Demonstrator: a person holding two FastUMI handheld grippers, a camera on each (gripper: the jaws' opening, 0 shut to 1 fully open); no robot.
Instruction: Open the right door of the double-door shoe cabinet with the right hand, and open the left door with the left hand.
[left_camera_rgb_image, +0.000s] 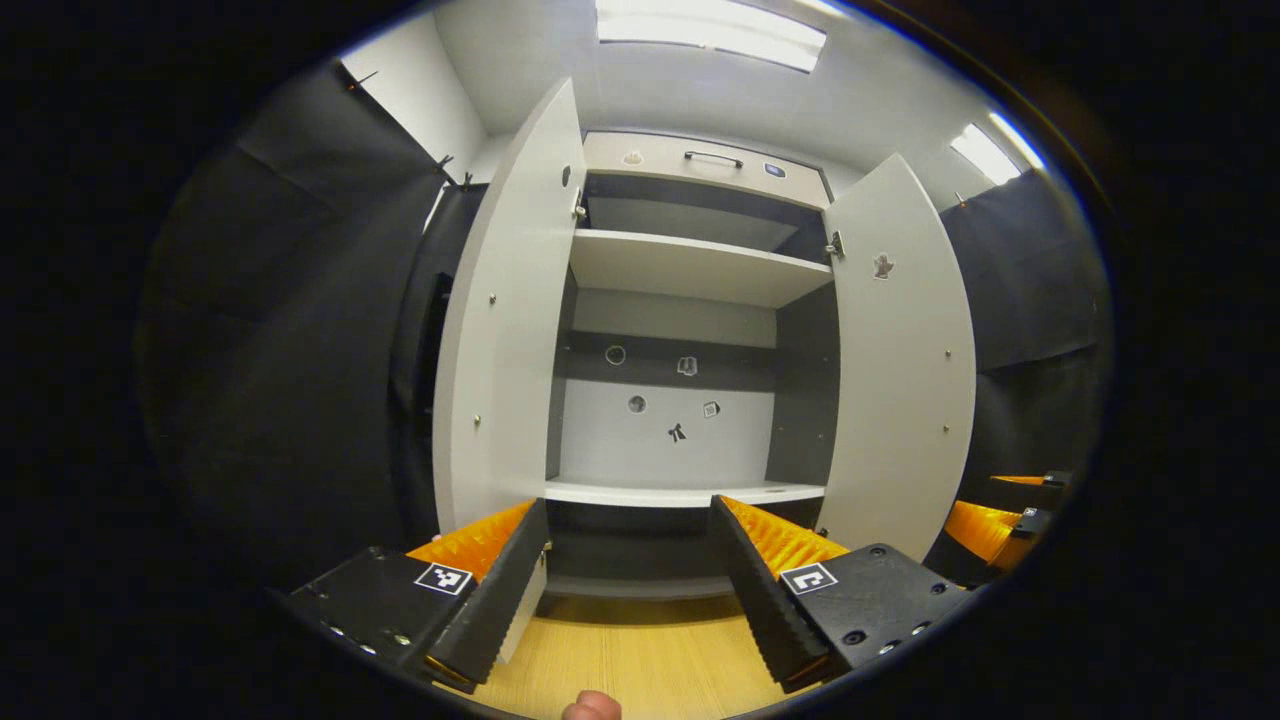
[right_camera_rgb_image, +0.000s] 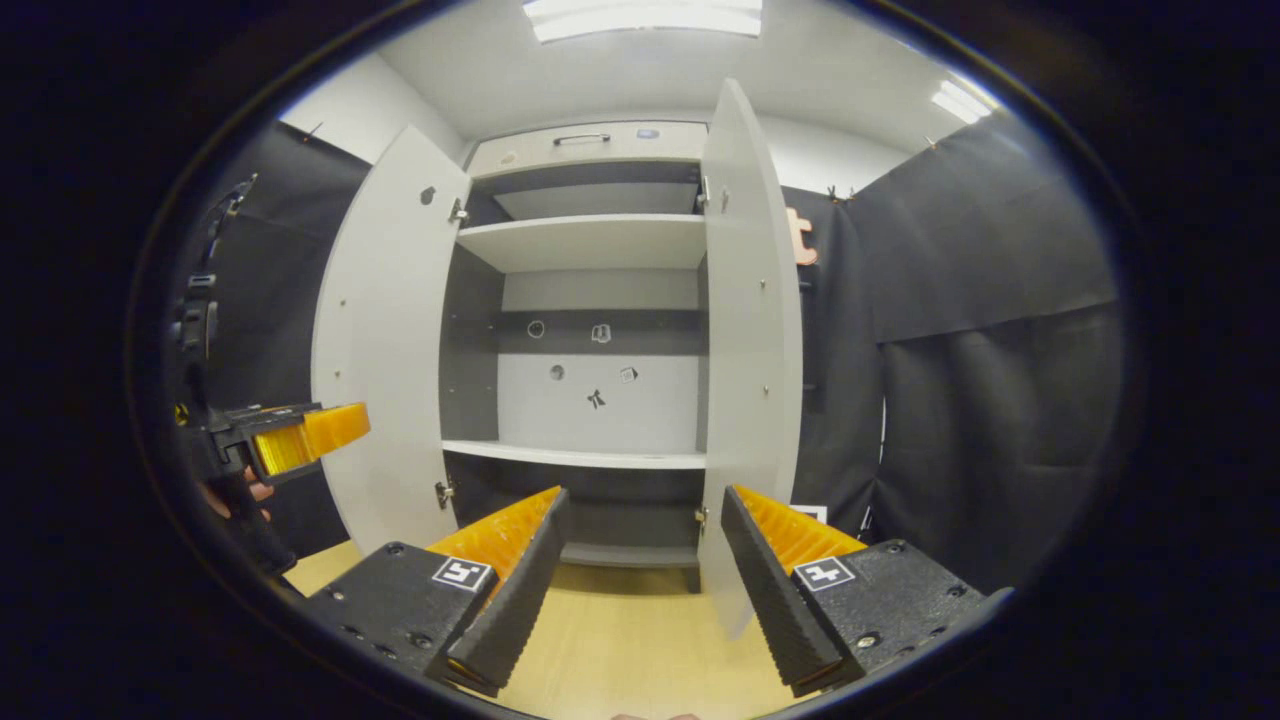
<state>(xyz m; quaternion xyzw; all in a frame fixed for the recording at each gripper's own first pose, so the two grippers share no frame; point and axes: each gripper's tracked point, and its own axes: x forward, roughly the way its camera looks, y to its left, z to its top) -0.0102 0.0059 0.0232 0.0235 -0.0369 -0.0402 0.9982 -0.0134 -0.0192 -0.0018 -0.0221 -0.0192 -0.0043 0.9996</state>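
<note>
At nine o'clock in the left gripper view the left door of the shoe cabinet stands swung wide, its inner face turned toward the middle. Between the two doors lie the cabinet's pale shelves, bare, with a few small marks on the back panel. At three o'clock the right door is swung out as well. Low at six o'clock the left hand-held gripper is spread wide with nothing between its fingers, above the wooden floor. At four o'clock, past the right door's edge, part of the right hand-held gripper peeks in. In the right gripper view the left hand-held gripper floats at nine o'clock, apparently apart from the left door, though the edge of the picture is too warped to be sure. At six o'clock the right hand-held gripper is agape and empty, the right door's lower edge just ahead of its fingers.
</note>
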